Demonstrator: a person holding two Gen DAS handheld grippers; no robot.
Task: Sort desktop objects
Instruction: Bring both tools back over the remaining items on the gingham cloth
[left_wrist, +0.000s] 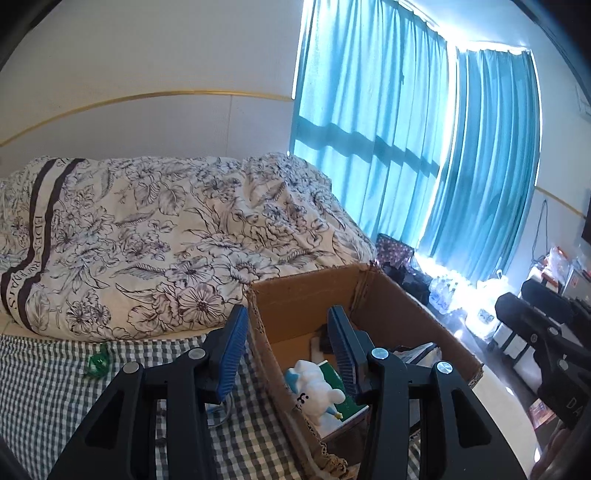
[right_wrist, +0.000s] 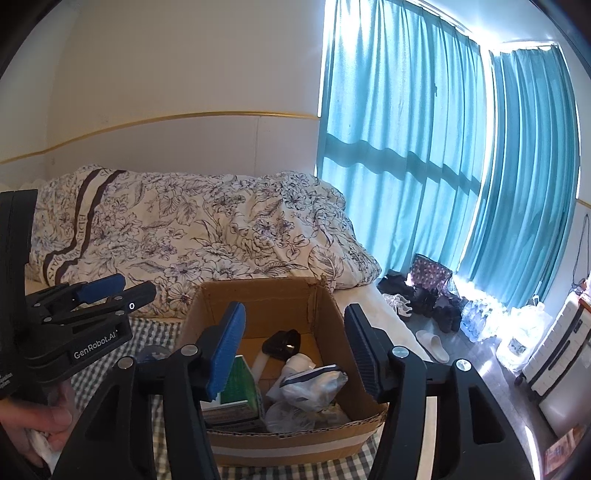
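Cardboard, cloth and plastic showing

Matt, rough-edged corrugated cardboard box (right_wrist: 258, 295) is sitting on woven checked cloth (left_wrist: 48, 376); a glossy white plastic toy (left_wrist: 317, 387) is lying inside.

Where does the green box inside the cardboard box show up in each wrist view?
Left wrist view: the green box lies low in the cardboard box, partly under the white toy, between the open jaws.
Right wrist view: it stands at lower centre, by the box's left wall, beside the crumpled bags.
Shared landmark: the teal curtains.

Sunlit teal curtains (right_wrist: 443, 166), white wall (right_wrist: 184, 74)
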